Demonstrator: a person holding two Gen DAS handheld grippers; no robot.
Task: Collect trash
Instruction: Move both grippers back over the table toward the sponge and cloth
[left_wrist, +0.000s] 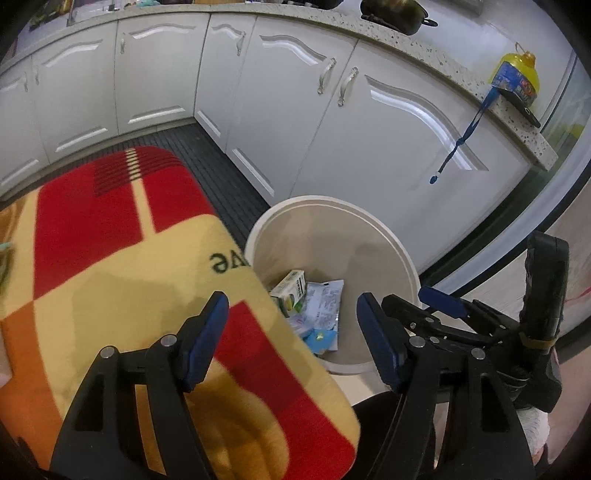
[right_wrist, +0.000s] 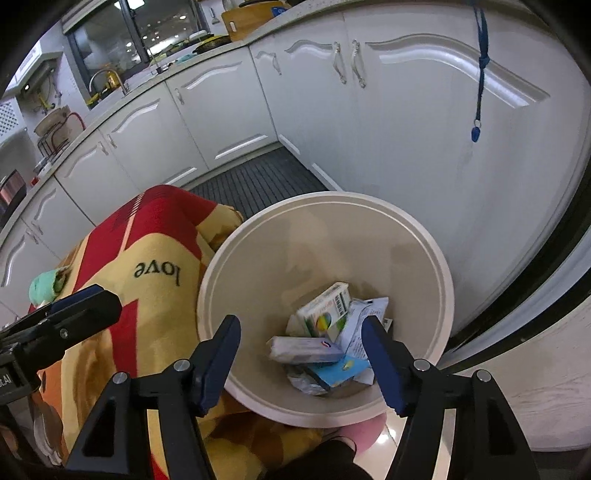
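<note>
A round beige trash bin stands on the floor by the white cabinets; it also shows in the left wrist view. Inside lie a green-and-white carton, a grey-blue box, a blue packet and crumpled wrappers. My right gripper is open and empty, hovering above the bin's near side. My left gripper is open and empty, above the blanket's edge beside the bin. The right gripper also appears at the right of the left wrist view.
A red, yellow and orange blanket with the word "love" covers a raised surface left of the bin. A green crumpled item lies on it. White cabinets wrap around behind. A blue lanyard hangs from the counter.
</note>
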